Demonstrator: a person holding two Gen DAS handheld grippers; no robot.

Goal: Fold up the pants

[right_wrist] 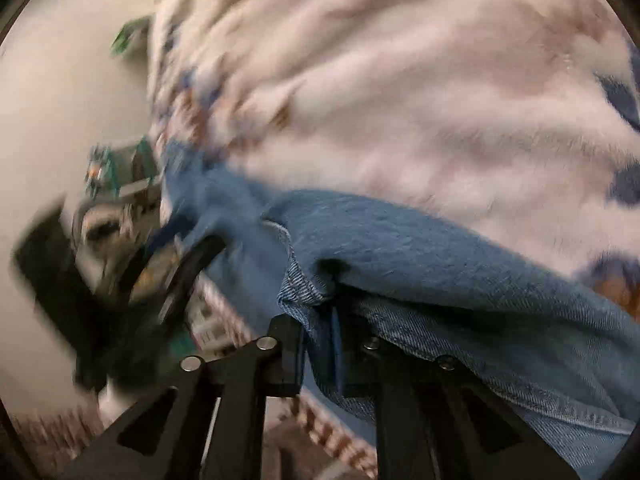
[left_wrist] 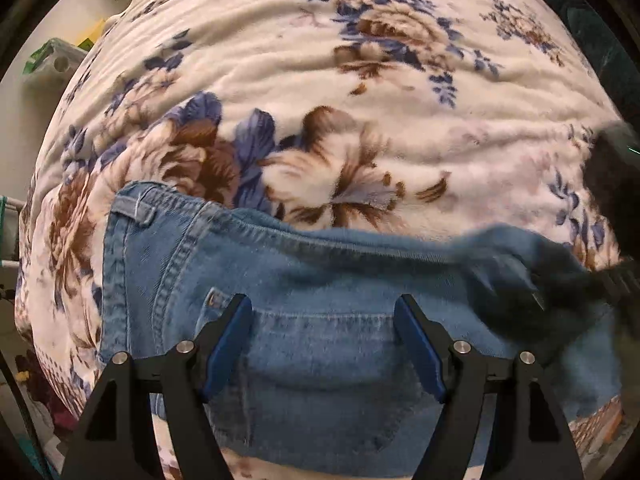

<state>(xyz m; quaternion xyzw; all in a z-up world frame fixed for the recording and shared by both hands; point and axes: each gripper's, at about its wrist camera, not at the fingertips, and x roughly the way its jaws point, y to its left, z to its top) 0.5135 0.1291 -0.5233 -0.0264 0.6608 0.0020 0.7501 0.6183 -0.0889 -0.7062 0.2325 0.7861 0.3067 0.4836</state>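
On fleecy floral blanket [left_wrist: 400, 120], right fingers [right_wrist: 288, 340] pinch bunched denim pants [left_wrist: 320, 280]; left fingers [left_wrist: 228, 344] spread.

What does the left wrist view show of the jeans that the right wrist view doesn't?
Left wrist only: the jeans' waistband, belt loop and back pocket, with the open left gripper above the pocket, gripping nothing. Right wrist only: the right gripper closed around a bunched denim fold, blurred. Both: blue denim lying on the floral blanket.
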